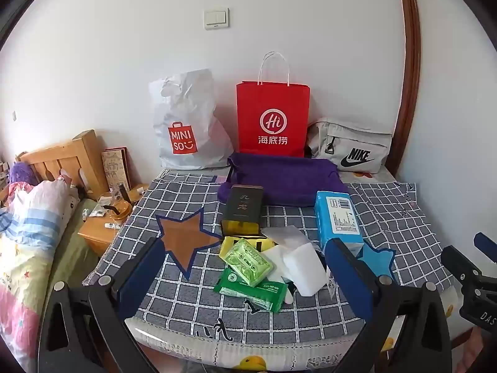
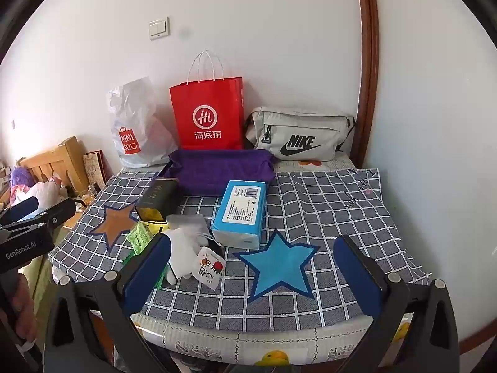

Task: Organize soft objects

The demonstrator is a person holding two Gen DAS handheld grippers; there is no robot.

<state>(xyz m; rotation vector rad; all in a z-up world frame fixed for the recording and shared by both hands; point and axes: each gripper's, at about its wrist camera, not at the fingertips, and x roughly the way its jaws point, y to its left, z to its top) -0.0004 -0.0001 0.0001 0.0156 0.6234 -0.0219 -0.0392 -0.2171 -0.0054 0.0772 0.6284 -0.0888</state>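
I see a matt woven checked cloth point(image 2: 326, 205), a glossy plastic-wrapped blue tissue pack point(image 2: 240, 211), a smooth red paper bag point(image 2: 206, 115), a crinkled white plastic bag point(image 1: 186, 118) and a soft purple fabric pouch point(image 1: 285, 180).

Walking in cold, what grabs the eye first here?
Probably the bright red paper shopping bag standing against the white wall, between a white plastic bag and a grey Nike pouch. Next, the blue star patch and brown star patch on the checked grey cloth, with a blue tissue pack between them.
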